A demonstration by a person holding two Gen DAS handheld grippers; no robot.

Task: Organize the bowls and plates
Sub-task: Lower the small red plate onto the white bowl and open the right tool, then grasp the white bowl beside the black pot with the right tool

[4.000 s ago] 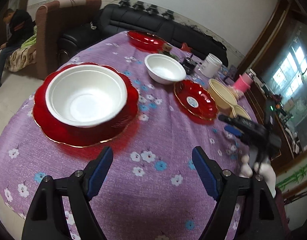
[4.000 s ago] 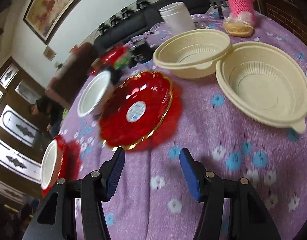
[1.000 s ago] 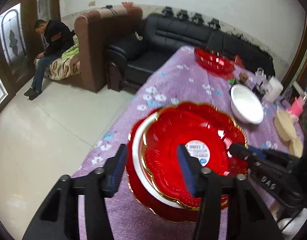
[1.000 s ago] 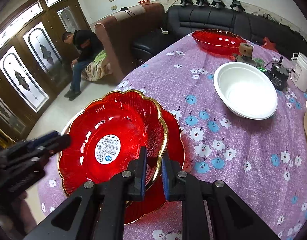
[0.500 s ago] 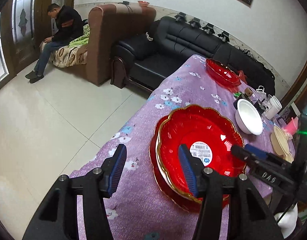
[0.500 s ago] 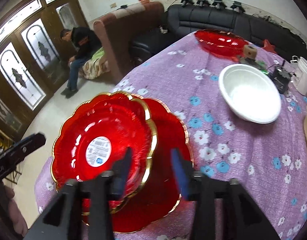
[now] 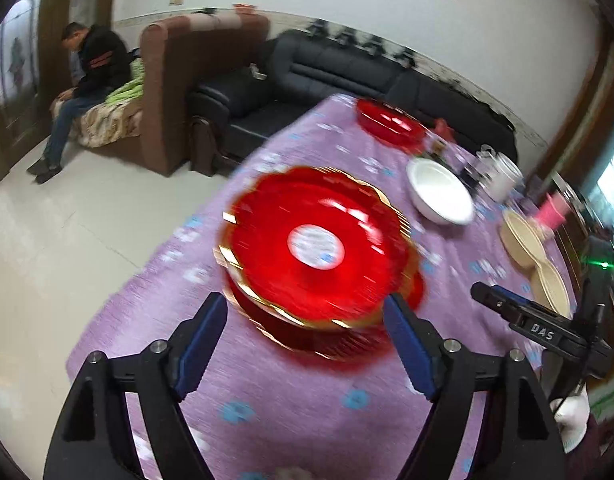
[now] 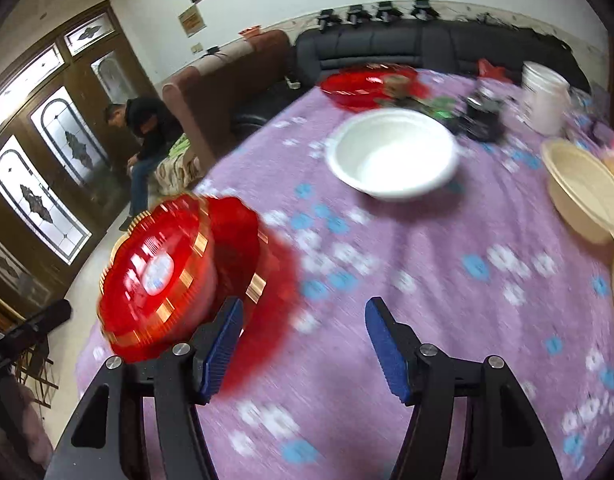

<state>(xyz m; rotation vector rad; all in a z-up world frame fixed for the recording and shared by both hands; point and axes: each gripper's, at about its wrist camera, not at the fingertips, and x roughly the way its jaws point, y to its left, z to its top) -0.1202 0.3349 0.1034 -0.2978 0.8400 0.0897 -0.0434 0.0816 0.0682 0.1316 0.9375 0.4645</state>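
Two grippers, both released over the red stack.
Left gripper (image 7: 307, 344) and right gripper (image 8: 301, 346) have just been opening, nothing between them; red plate (image 7: 315, 240) tops the stack.

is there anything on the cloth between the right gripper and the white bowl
Nothing visible does. From the right gripper up to the white bowl lies only bare flowered tablecloth; the red plate stack sits off to the left.
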